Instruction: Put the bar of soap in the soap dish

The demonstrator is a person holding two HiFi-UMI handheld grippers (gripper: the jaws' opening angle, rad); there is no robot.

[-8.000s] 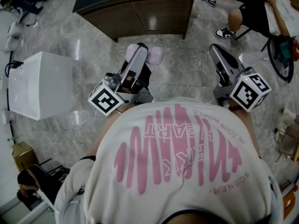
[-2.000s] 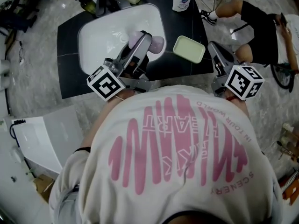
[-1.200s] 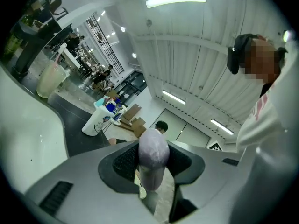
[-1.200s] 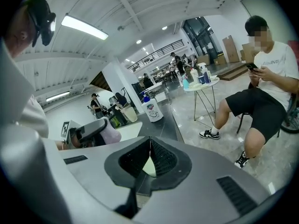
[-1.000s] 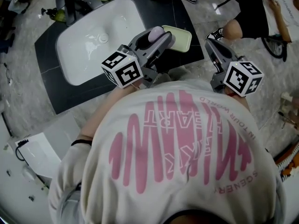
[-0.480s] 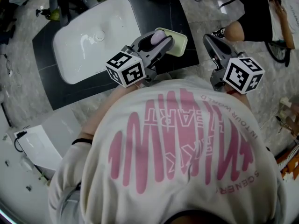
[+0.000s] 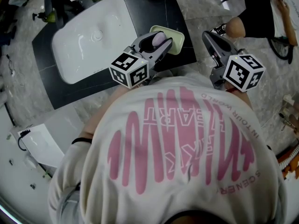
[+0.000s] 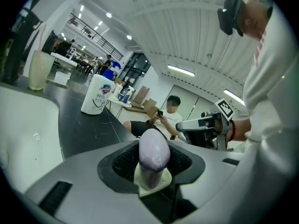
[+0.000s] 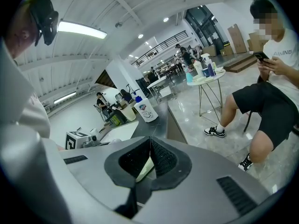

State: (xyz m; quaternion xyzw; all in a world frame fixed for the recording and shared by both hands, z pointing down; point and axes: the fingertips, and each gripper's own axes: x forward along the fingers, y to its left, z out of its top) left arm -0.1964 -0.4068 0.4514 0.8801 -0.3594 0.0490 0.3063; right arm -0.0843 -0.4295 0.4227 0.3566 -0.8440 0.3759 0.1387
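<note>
1. Desk point(image 7: 159, 8): the soap dish point(image 7: 177, 36) sits right of the sink point(image 7: 79, 45), near the front edge.
2. Right tool point(image 7: 208, 37): jaws together, empty, held aside, judged to keep the dish clear.
3. Left tool point(image 7: 161, 41): clamped on the bar of soap point(image 7: 158, 38), over the dish for lowering.
4. Left gripper view alone shows the soap upright between the pads; whether it touches the dish cannot be told.

On the countertop point(image 7: 159, 8), the soap dish point(image 7: 177, 38) lies just right of the sink basin point(image 7: 84, 41). The bar of soap point(image 7: 158, 39) sits between the left gripper's point(image 7: 157, 44) 2 jaws, over the dish. The right gripper point(image 7: 206, 34) is right of the dish, off the counter's edge, with a seated person point(image 7: 254, 8) beyond
</note>
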